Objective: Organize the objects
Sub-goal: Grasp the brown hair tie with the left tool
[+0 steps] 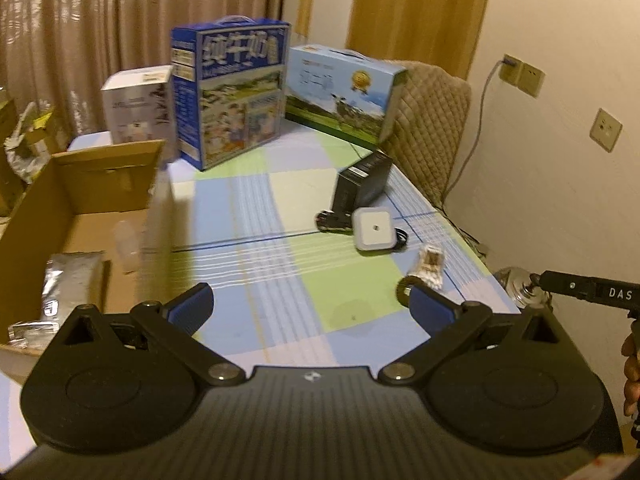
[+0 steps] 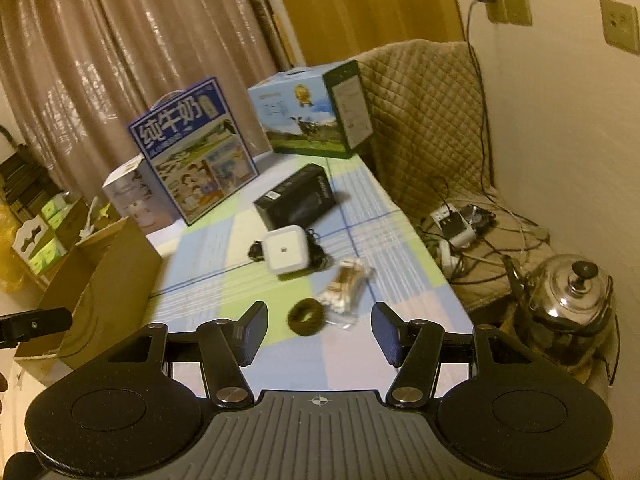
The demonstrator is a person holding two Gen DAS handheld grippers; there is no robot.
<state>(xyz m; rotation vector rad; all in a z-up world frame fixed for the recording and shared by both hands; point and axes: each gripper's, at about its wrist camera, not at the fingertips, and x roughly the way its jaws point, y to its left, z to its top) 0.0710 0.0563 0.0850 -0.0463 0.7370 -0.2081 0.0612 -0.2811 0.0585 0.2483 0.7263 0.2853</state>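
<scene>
Both grippers hang over the checked worktop (image 2: 360,224) with nothing in them, so the step in hand looks like the reach for the next loose item to go into the open cardboard box (image 1: 92,184) at the left edge, which already holds a silver foil packet (image 1: 68,280) and a pale, blurred bottle-like thing. The left gripper (image 1: 310,300) has its fingers spread as wide as they go, with only bare cloth between them. The right gripper (image 2: 318,328) has its fingers partly apart, also empty. The nearest candidate is the dark ring-shaped hair tie (image 2: 306,316), lying flat on the worktop just ahead of the right gripper and roughly on the line between its fingers, though not yet between them. Just beside it, touching or nearly so, lies a clear packet of cotton swabs (image 2: 348,284); farther on sit a white square device (image 2: 286,254) over a dark cord and a black box (image 2: 298,196). The next move probably calls for the right gripper to go forward and down until its fingers straddle the ring, then close without catching the swab packet alongside.
</scene>
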